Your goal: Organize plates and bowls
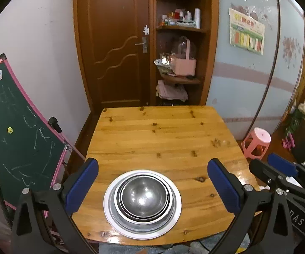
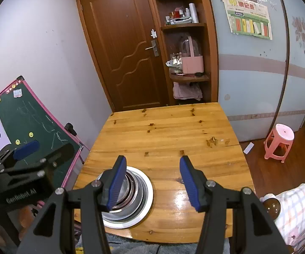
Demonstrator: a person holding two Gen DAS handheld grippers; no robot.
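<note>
Between and just beyond the tips of the left claw [image 1: 152, 187] sits the nested stack: steel bowls [image 1: 143, 196] set one inside another on a wider steel plate [image 1: 112, 216], all on a white plate [image 1: 107, 194], near the front edge of the wooden worktop [image 1: 163, 131]. Left claw stands wide apart and grips nothing. Right claw [image 2: 151, 183] is also parted and empty, with the stack under its left finger [image 2: 115, 183].

Handling, as judged: the steel pieces look light, rigid and slick, likely to slide and clatter against each other. The white plate may be ceramic, heavier and breakable. Thin rims are the only purchase, so a pinch across the rim edge seems the sound hold, taken level so the stack does not shift.

Not determinable: the exact count of bowls, since the rims overlap, and whether the white plate is ceramic or enamel. From the right wrist view the finger covers much of the stack.
</note>
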